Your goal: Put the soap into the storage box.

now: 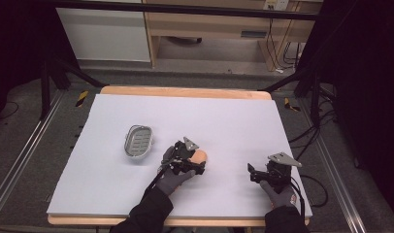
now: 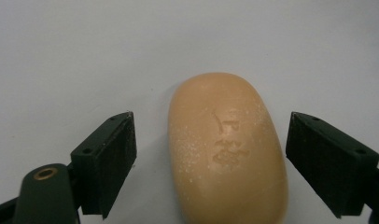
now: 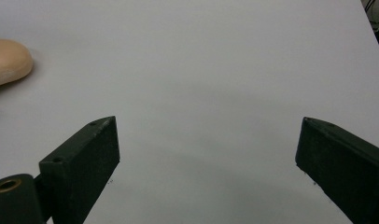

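A tan oval bar of soap (image 2: 227, 149) with a stamped mark lies flat on the white table cover. My left gripper (image 2: 211, 158) stands open around it, one black jaw on each side, with a gap between each pad and the bar. In the high view the soap (image 1: 201, 156) peeks out just right of the left gripper (image 1: 195, 162) near the table's middle. My right gripper (image 1: 253, 174) rests open at the front right, nothing between its jaws (image 3: 208, 158). The right gripper view catches the soap's end (image 3: 8, 60) at far left.
A grey oval soap dish (image 1: 138, 141) with a slotted insert sits on the white cover (image 1: 234, 121) to the left of the soap. The wooden table edge (image 1: 185, 91) runs along the back. Cables and stand legs lie on the floor around the table.
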Demonstrator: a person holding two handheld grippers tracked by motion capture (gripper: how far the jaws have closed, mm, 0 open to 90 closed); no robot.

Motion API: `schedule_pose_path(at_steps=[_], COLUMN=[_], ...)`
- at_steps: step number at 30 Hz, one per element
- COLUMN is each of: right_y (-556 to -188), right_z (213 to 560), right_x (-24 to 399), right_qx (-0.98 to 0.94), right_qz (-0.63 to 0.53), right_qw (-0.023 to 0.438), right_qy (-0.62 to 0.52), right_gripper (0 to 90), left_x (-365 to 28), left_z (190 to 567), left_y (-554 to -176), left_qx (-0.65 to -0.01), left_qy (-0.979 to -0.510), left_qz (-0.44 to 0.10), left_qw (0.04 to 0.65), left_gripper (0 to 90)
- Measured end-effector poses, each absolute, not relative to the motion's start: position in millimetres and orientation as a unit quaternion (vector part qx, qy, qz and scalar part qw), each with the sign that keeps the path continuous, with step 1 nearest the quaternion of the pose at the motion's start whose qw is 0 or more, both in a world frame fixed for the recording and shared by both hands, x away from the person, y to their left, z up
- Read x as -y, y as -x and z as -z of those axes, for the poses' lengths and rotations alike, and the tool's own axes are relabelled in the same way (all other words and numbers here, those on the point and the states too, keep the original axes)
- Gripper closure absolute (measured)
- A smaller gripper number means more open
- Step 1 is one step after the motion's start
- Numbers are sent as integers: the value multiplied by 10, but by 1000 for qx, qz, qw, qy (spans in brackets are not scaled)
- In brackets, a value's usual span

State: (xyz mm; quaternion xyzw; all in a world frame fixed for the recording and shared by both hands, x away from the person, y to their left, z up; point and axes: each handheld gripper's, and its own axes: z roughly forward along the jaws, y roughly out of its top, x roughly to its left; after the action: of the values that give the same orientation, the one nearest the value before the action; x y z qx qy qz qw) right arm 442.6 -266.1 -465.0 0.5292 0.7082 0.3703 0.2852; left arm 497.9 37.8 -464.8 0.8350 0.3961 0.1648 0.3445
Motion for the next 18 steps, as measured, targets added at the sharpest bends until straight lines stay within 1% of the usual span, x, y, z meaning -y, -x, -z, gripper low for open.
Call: schedule_pose_path(at_steps=[7,18], right_y=[-4431,-4434], right_z=[4655,4661], right_x=[2658,2651], right_qx=[-710,-710], right_qz=[-368,-366], right_qw=[283,283], right_qy=[-529,-531], right_gripper=[66,66], left_x=[-342,-314], left_z=[4697,4752], left_y=[-5002,-5024], left_qx=[-396,-403], left_qy=[-839,-841], left_qz=[-153,-154], left_qw=[339,328], left_gripper=[165,192])
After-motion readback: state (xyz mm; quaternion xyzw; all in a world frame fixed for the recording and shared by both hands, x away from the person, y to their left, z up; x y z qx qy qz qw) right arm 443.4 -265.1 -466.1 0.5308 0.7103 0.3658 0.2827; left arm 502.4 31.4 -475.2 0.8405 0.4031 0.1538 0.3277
